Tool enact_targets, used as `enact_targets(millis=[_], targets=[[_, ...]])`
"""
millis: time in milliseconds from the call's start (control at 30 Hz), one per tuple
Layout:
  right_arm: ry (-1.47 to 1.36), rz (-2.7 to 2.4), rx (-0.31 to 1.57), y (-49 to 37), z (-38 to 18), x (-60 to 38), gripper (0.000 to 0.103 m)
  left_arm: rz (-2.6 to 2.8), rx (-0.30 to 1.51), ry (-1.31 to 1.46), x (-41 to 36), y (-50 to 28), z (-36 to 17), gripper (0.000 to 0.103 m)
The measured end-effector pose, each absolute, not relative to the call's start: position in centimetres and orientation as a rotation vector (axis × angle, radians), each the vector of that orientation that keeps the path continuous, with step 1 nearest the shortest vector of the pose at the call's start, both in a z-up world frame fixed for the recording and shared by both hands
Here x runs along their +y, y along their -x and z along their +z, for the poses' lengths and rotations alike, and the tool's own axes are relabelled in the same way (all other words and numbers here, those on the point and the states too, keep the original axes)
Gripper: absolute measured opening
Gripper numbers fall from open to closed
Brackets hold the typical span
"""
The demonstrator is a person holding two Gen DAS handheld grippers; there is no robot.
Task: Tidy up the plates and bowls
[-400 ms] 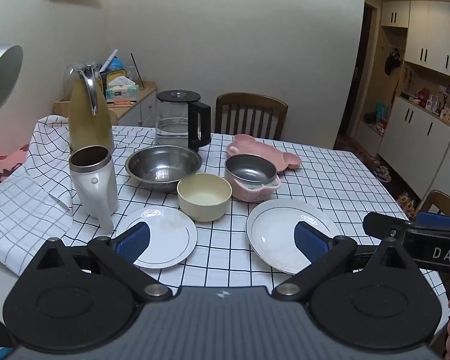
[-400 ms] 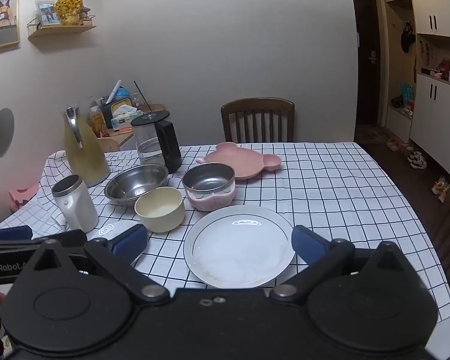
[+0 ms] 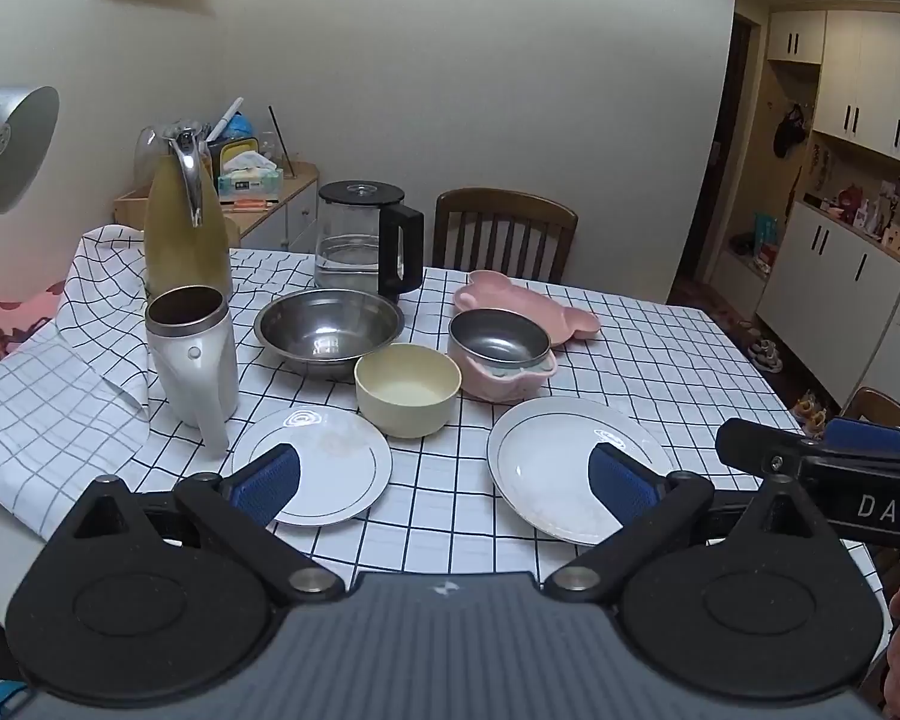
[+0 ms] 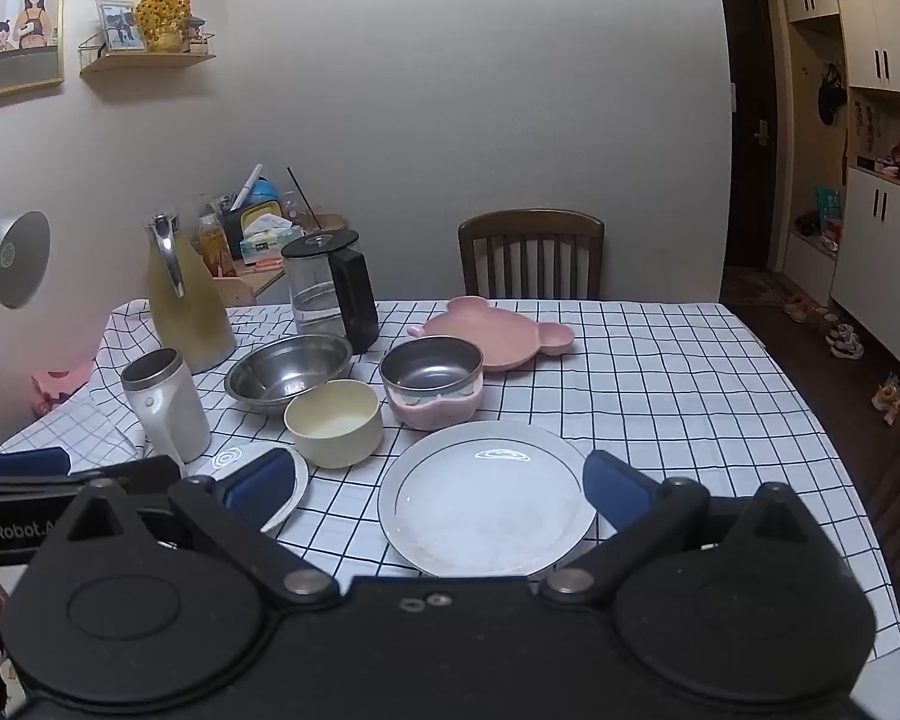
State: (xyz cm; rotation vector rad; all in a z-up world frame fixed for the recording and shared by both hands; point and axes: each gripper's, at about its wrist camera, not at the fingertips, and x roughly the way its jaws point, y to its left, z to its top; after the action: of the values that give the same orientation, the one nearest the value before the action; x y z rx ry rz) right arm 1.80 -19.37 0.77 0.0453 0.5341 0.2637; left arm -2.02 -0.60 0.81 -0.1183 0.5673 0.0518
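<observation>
On the checked tablecloth lie a small white plate [image 3: 318, 468] at front left and a large white plate [image 3: 564, 468] at front right, also in the right wrist view [image 4: 486, 504]. Behind them stand a cream bowl [image 3: 407, 387], a steel bowl [image 3: 329, 330], a pink bowl with a steel inner bowl [image 3: 501, 354] and a pink bear-shaped plate [image 3: 528, 303]. My left gripper [image 3: 444, 483] is open and empty above the near table edge, between the two white plates. My right gripper [image 4: 438, 486] is open and empty, over the large plate's near side.
A white and steel mug [image 3: 192, 354], a yellow thermos jug [image 3: 186, 228] and a glass kettle [image 3: 369, 240] stand at the left and back. A wooden chair [image 3: 504, 234] is behind the table. A lamp head [image 3: 6, 150] hangs at far left. Cabinets [image 3: 858, 180] line the right wall.
Both grippers have shifted only slightly; the view sits a little closer to the table. Nothing on the table has moved.
</observation>
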Motion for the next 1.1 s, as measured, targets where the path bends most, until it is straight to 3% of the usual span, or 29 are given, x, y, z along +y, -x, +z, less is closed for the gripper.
enact_targets(millis=[1100], targets=[[-0.063,0.298,0.517,-1.74,1.31,-18.77,0.103,0.102,0.535,0.115,0.18,2.84,1.41,0.103]])
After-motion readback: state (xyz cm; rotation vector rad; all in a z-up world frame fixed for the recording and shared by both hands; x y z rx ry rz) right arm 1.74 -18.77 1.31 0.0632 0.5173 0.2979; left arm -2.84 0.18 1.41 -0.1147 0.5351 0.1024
